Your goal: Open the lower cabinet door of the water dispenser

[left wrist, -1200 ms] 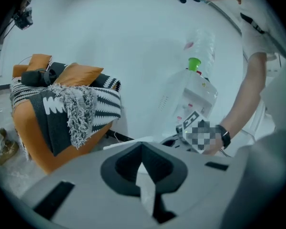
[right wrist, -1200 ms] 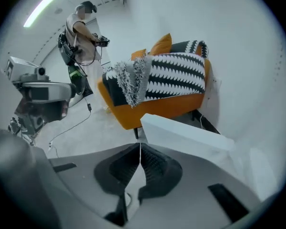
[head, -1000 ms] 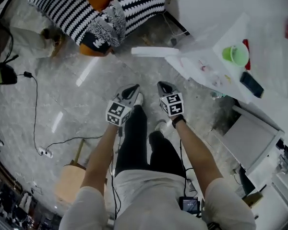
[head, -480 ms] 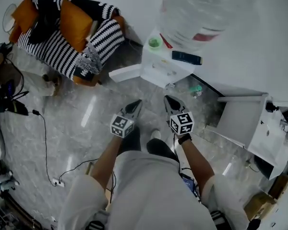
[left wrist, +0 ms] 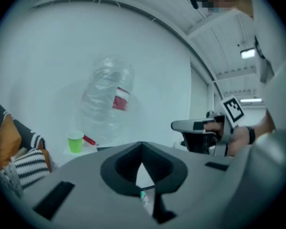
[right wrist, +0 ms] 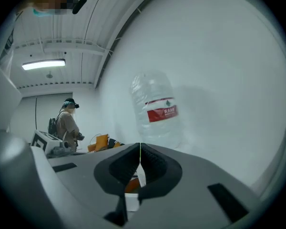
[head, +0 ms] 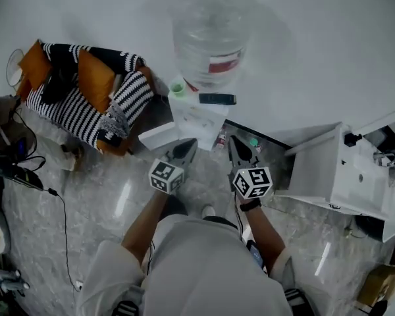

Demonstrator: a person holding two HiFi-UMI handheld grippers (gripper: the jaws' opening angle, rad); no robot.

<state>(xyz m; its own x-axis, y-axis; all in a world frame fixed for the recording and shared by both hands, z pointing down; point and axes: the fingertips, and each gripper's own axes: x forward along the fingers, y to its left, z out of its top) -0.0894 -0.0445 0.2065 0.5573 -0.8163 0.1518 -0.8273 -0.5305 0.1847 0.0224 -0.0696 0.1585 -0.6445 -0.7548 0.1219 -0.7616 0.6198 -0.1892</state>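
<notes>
1. My left claw (head: 187, 145) is shut. Its two tips touch and it holds nothing.
2. My right claw (head: 237, 145) is shut too, and it is empty.
3. In the head view both claws sit side by side in the middle of the frame. They point up the frame toward the white water dispenser (head: 199, 118) and do not touch it.
4. The dispenser stands by the white wall, just above my claws in the frame. A big clear water bottle (head: 209, 45) sits on top of it, in the upper middle.
5. The lower cabinet door (head: 159, 135) is a white panel low on the dispenser. It sticks out to the left, near my left claw's tip, and looks swung open.
6. A green cup (head: 178, 88) and a dark flat thing (head: 217, 99) lie on the dispenser's top, by the bottle.
7. A striped sofa (head: 72, 107) with orange cushions is at the upper left.
</notes>
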